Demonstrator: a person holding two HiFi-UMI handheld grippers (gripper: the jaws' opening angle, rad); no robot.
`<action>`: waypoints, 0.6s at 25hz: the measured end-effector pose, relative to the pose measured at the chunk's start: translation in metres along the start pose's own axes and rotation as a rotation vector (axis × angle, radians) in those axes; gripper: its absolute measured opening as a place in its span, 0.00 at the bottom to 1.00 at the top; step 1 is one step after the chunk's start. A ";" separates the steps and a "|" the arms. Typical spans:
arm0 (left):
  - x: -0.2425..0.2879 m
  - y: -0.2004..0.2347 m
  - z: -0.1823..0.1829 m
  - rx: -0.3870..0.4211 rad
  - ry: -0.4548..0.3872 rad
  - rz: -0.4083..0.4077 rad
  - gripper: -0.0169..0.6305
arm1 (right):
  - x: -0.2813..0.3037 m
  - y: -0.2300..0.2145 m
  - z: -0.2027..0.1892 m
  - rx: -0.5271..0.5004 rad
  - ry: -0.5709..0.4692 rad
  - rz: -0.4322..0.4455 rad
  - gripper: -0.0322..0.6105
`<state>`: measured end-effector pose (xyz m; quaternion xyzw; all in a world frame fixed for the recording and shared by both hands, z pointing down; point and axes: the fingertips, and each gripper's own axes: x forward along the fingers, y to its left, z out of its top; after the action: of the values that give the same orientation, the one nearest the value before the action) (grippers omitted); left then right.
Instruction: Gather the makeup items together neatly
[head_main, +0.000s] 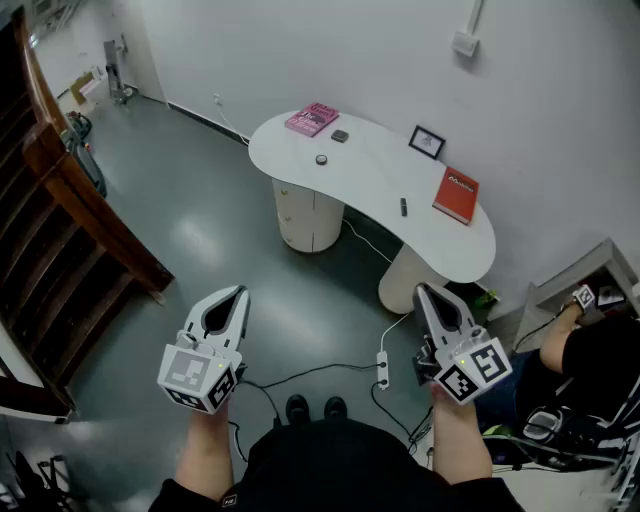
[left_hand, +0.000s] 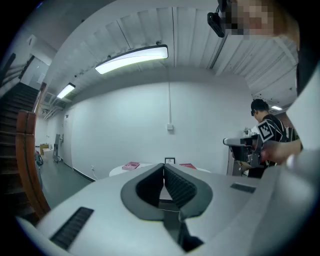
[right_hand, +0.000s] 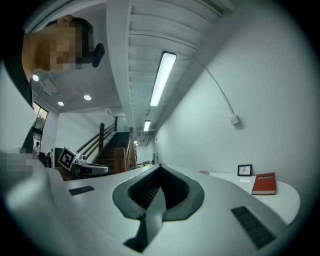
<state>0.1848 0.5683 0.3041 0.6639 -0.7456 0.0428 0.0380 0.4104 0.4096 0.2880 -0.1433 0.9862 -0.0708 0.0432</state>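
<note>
Task not begun: your left gripper (head_main: 238, 293) and right gripper (head_main: 420, 290), both clenched and empty, hang well short of the far table (head_main: 372, 172), where compact (head_main: 340, 136), round pot (head_main: 321, 159) and dark tube (head_main: 404, 206) lie apart.

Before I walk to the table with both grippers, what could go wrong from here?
1. The power strip and its cables lie on the floor between you and the white table; you may trip over them.
2. The small dark tube lies not far from the table's near edge; a clumsy touch could probably roll it off.
</note>
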 end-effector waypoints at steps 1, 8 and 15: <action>0.001 -0.003 0.000 0.001 0.000 0.001 0.05 | -0.002 -0.001 0.000 0.003 0.001 0.004 0.10; 0.004 -0.031 -0.004 -0.036 0.003 -0.002 0.05 | -0.025 -0.016 0.002 0.030 -0.008 0.027 0.10; 0.009 -0.064 -0.004 -0.022 0.013 -0.001 0.05 | -0.058 -0.039 0.008 0.115 -0.079 0.067 0.11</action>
<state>0.2469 0.5523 0.3103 0.6637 -0.7453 0.0388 0.0498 0.4774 0.3881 0.2895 -0.1101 0.9823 -0.1200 0.0927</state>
